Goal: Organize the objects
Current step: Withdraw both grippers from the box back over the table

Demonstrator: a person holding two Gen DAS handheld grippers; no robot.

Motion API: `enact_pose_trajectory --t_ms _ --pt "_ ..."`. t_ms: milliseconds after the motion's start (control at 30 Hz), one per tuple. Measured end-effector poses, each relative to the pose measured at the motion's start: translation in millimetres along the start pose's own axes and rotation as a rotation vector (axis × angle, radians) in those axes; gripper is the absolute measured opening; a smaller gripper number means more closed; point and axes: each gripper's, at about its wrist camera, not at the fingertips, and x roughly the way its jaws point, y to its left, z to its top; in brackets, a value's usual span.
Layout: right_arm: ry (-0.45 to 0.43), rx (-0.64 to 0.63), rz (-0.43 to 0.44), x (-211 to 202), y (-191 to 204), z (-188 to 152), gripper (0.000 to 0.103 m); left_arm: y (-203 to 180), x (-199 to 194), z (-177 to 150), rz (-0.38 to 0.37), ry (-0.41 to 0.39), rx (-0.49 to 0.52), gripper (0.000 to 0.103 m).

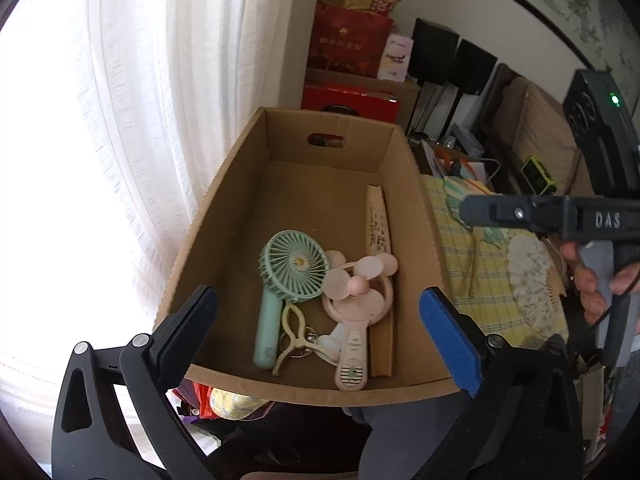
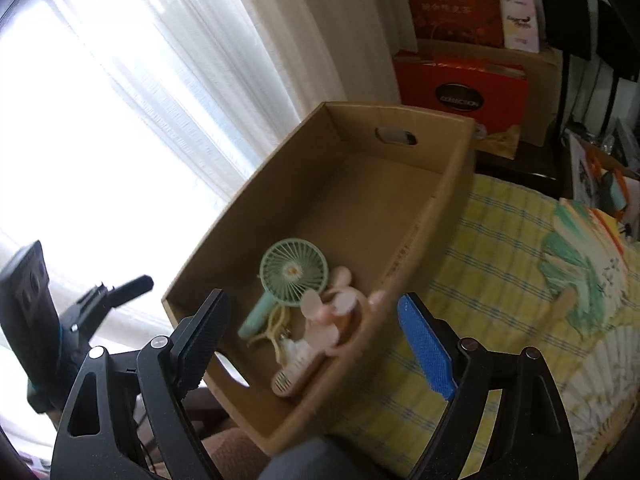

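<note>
An open cardboard box (image 1: 224,200) (image 2: 452,184) holds a green handheld fan (image 1: 280,280) (image 2: 288,272), a pink mouse-eared fan (image 1: 356,292) (image 2: 332,312), a cream clip (image 1: 294,328) and a folded paper fan (image 1: 378,224) along its right wall. My left gripper (image 1: 320,320) hangs above the box's near end, jaws wide open with nothing between them. My right gripper (image 2: 316,340) is also open and empty, above the box's near right corner. In the left wrist view the right gripper (image 1: 520,216) reaches in from the right, held by a hand (image 1: 592,280).
A yellow checked cloth (image 2: 480,248) lies right of the box, with spread painted fans (image 2: 580,280) (image 1: 528,272) on it. White curtains (image 1: 160,100) hang on the left. Red gift boxes (image 2: 460,84) and bags (image 1: 348,44) stand behind the box. The left gripper's body (image 2: 36,320) shows at the left.
</note>
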Motion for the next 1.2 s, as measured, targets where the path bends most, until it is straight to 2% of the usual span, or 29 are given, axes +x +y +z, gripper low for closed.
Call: enact_pose_trajectory --t_ms 433,833,1200 --pt "-0.077 -0.005 -0.157 -42 -37 -65 0.088 -54 -4 0 -0.046 0.003 0.061 0.102" --pt "-0.117 0.05 -0.22 -74 -76 -111 0.089 -121 25 -5 -0.106 0.036 0.125 0.102" --pt "-0.161 0.119 -0.309 -99 -111 -142 0.089 -162 38 -9 -0.128 0.038 0.158 0.102"
